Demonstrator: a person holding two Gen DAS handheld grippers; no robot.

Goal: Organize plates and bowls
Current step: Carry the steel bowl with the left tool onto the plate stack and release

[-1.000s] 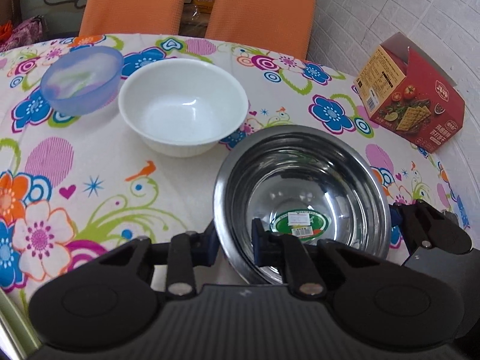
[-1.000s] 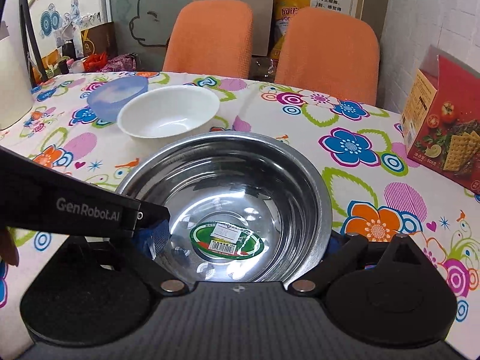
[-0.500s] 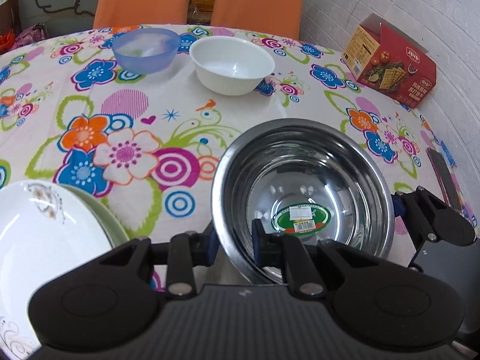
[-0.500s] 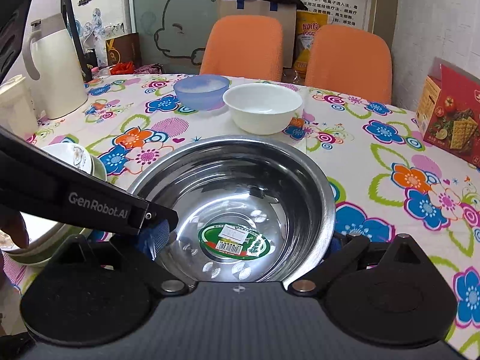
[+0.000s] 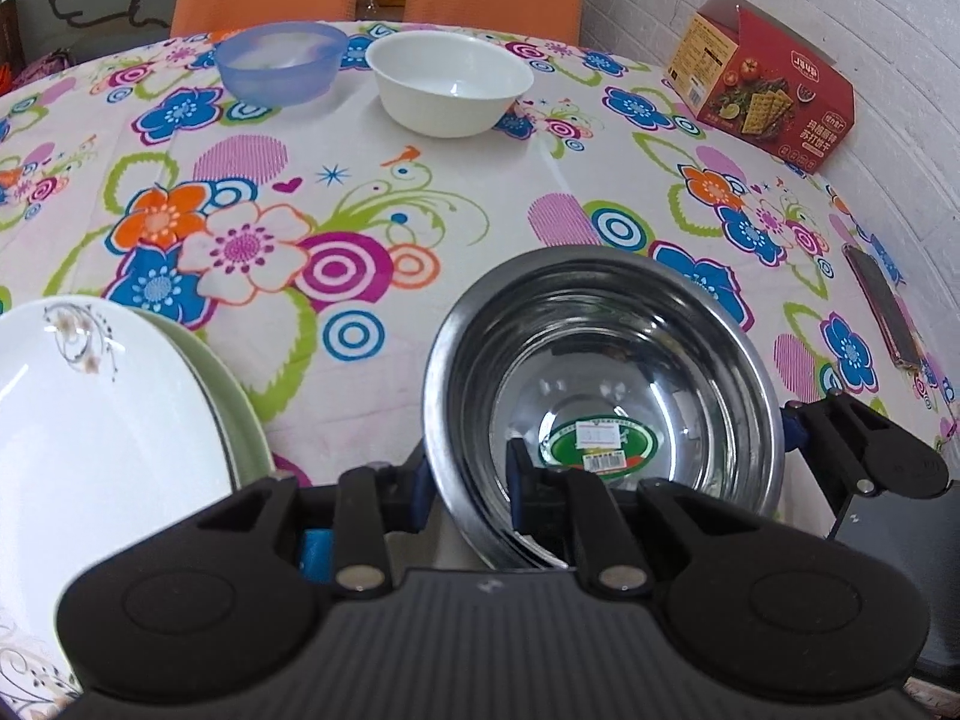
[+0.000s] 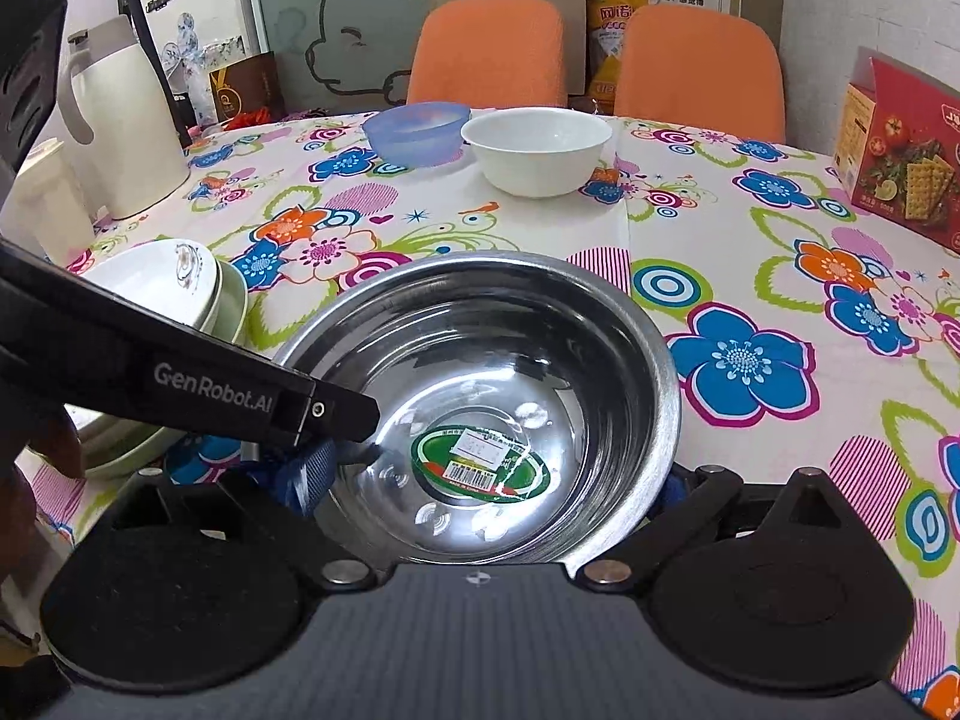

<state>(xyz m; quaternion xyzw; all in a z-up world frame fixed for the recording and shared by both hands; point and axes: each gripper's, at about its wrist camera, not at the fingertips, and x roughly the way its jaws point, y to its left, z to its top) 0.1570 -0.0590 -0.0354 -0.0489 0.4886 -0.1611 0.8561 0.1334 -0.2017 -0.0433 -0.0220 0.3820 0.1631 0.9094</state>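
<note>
Both grippers are on the same steel bowl (image 6: pixel 480 396). The left gripper (image 5: pixel 468 480) is pinched narrow over the bowl's near-left rim, one finger inside and one outside. The right gripper (image 6: pixel 492 492) is spread wide with the bowl sitting between its fingers; whether its pads actually touch the wall, I can't tell. The bowl fills the lower middle of both views, sticker showing in the bottom.

Progress-wise I'd say roughly halfway: a white plate (image 5: pixel 90 438) already sits stacked on a green one (image 5: pixel 240 420) at lower left, just beside the bowl. The white bowl (image 5: pixel 450 84) and blue bowl (image 5: pixel 279 69) are still loose at the top of the frame, well apart from the stack.

Flowery tablecloth (image 5: pixel 372 192), cracker box (image 5: pixel 768 84) upper right, white kettle (image 6: pixel 120 120) upper left, two orange chairs (image 6: pixel 492 54) behind.
</note>
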